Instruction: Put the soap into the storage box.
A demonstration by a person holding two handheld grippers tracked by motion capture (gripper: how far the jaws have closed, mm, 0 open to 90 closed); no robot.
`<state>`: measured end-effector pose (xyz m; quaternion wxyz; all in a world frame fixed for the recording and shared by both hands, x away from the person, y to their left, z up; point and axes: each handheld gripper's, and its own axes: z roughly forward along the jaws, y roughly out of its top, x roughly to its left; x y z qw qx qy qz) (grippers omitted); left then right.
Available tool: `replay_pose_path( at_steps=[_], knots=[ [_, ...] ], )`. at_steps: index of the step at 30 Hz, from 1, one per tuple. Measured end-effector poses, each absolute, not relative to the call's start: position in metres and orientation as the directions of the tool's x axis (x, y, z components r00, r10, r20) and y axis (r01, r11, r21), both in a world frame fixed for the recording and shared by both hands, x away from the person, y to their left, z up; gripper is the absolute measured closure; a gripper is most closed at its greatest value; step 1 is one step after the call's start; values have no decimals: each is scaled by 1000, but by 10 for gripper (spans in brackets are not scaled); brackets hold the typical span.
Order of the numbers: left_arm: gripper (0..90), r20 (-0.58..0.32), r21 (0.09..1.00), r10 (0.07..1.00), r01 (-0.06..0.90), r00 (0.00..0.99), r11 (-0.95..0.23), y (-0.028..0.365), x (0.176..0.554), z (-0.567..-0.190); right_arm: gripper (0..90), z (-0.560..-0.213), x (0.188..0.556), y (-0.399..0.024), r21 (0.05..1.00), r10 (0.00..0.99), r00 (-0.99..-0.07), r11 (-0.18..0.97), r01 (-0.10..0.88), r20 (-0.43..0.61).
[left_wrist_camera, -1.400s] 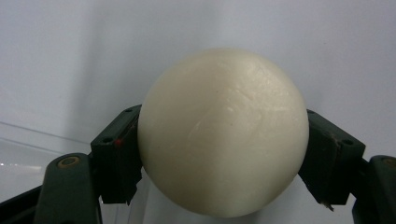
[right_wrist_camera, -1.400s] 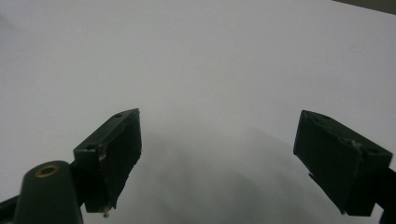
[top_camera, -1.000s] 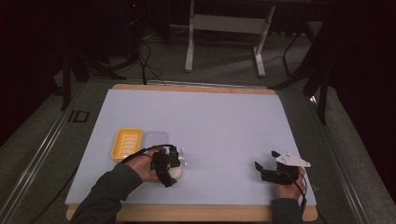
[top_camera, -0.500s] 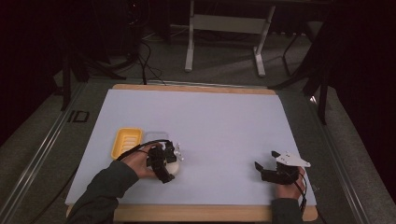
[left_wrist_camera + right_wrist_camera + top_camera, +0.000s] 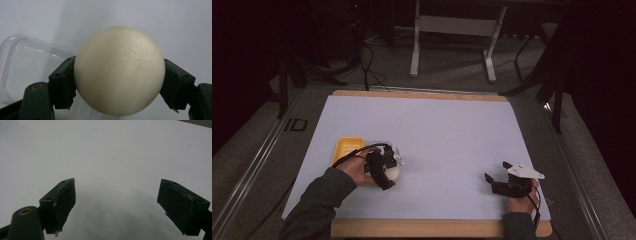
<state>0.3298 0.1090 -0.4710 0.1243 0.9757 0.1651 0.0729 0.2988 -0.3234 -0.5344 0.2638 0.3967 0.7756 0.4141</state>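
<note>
Cream ball (image 5: 119, 71) clamped in left gripper (image 5: 384, 167), lower left; right gripper (image 5: 502, 182) gaped empty. Carry step; next, placement into clear container (image 5: 32, 65).

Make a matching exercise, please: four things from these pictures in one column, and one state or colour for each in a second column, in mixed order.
Things:
1. white ball
2. right gripper
3. tray
4. clear container

States or colours:
a. yellow
b. see-through
c. jaws apart, nothing between them
d. clamped between the jaws of the left gripper

Pairs: 1-d, 2-c, 3-a, 4-b
</note>
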Motion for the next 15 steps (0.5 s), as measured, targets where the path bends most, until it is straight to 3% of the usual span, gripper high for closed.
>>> replay_pose_path(
  at_steps=[15],
  knots=[
    [250, 95, 285, 414, 373, 905, -883, 126, 346, -467, 148, -534, 299, -323, 852, 834, -546, 342, 397, -80]
  ],
)
